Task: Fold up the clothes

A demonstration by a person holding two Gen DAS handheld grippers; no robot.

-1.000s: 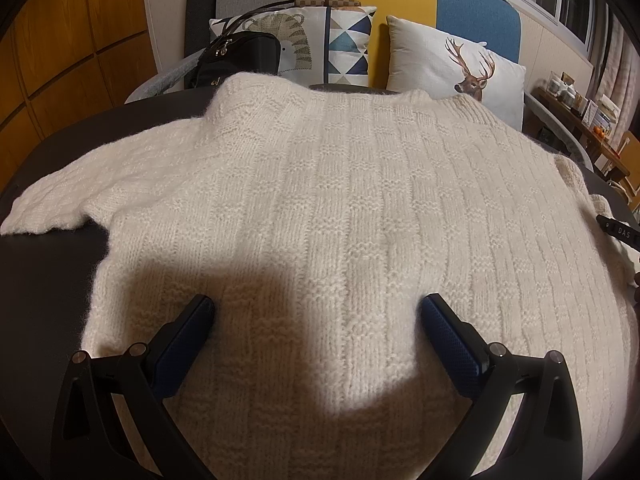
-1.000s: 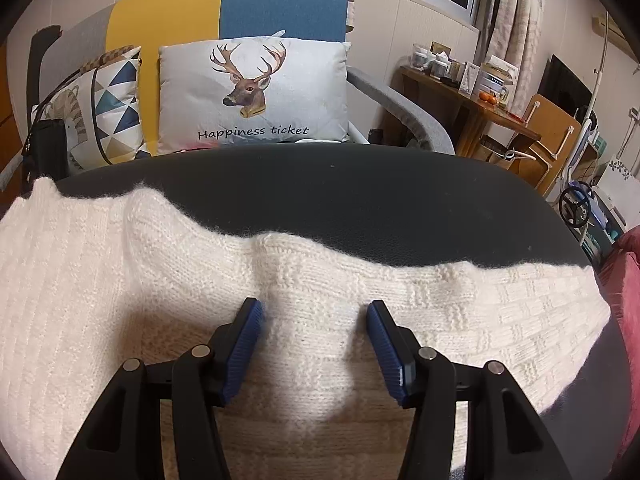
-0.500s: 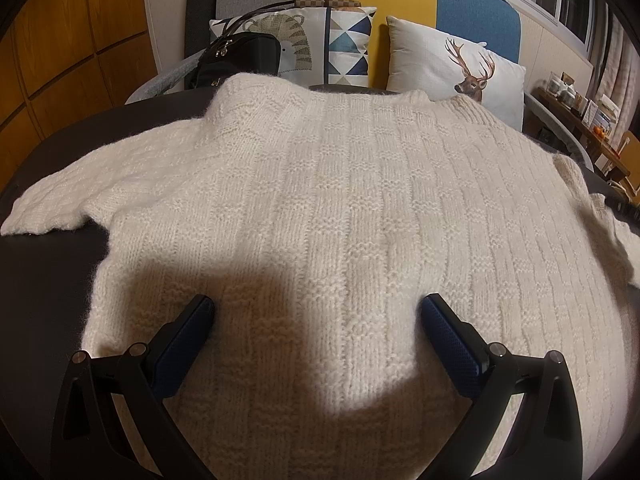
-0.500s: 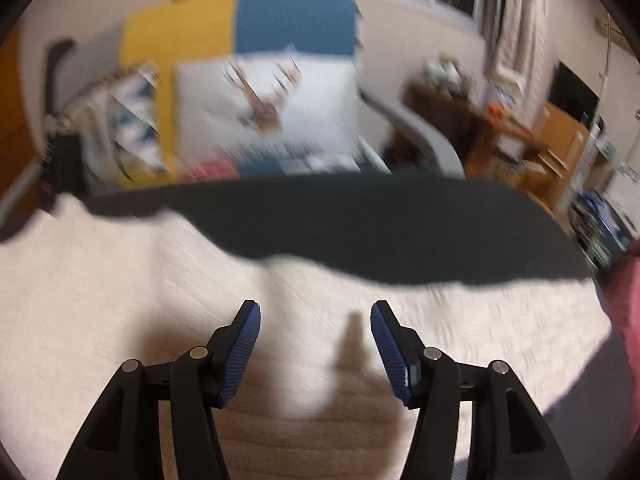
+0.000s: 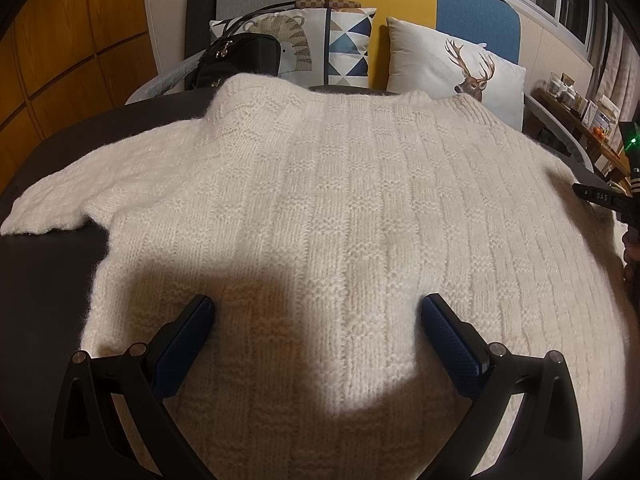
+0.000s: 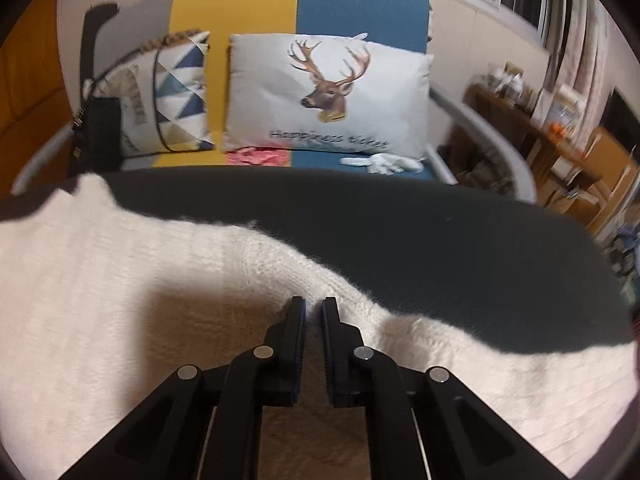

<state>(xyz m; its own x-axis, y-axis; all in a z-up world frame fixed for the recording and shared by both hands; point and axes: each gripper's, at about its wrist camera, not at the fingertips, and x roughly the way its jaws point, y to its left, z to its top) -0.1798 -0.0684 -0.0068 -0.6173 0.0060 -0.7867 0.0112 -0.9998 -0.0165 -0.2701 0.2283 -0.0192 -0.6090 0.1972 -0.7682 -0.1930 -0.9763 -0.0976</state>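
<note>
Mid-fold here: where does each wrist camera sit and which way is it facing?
Left wrist: behind the left tongs, open, low over the cream sweater body, facing the sofa; the right tool's black housing shows at the right edge.
Right wrist: behind the right tongs, shut on the sweater's sleeve near the dark table, facing the sofa.
Shared: sweater, table, deer pillow, triangle pillow, black bag.
</note>
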